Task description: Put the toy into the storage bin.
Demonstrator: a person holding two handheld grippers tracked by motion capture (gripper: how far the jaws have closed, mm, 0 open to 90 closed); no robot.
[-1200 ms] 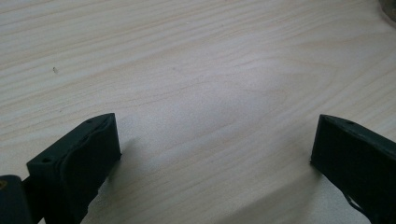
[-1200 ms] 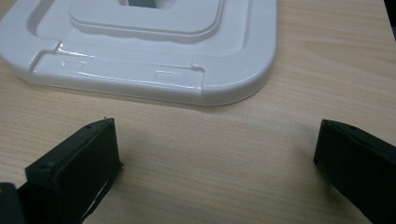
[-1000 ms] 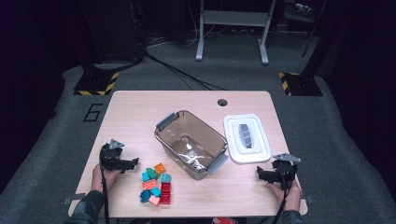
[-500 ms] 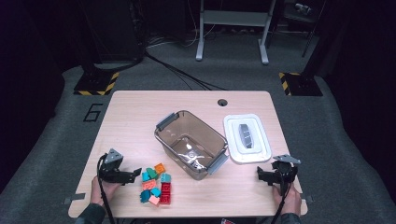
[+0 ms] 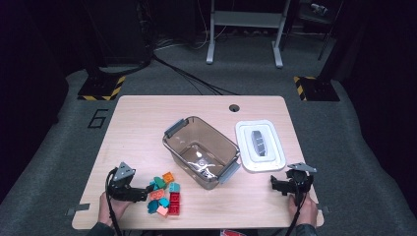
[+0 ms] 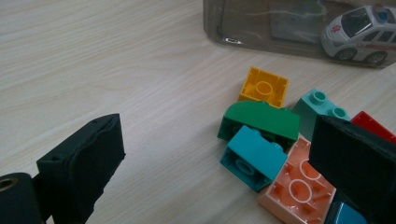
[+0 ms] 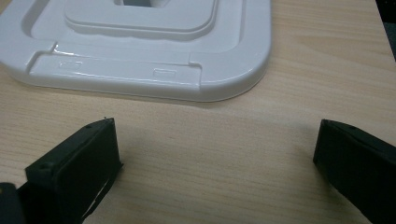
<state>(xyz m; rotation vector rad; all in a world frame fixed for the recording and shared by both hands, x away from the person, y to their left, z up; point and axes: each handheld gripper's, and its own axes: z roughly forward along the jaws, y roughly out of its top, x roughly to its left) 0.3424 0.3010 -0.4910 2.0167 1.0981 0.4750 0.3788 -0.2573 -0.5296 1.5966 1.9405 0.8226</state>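
A pile of several toy bricks [image 5: 164,194] lies near the table's front edge, left of centre. My left gripper [image 5: 146,189] is low at the pile's left side and open. In the left gripper view, my left gripper [image 6: 217,140] has its jaws either side of a green brick [image 6: 261,119] and a teal brick [image 6: 254,156], with yellow [image 6: 264,86] and salmon [image 6: 299,186] bricks close by. My right gripper [image 5: 274,184] rests open at the front right, just in front of a white lid [image 5: 259,145]. Bare wood lies between the jaws of my right gripper [image 7: 215,140], below the lid [image 7: 149,56].
A clear brown bin [image 5: 200,152] with grey latches stands mid-table, set at an angle. A white toy car [image 6: 362,25] shows through its wall. A round cable hole [image 5: 234,107] is at the table's far edge. The far left of the tabletop is bare wood.
My left gripper has come down and toward the front edge, then turned right so its jaws reach the bricks. The right gripper has stayed put.
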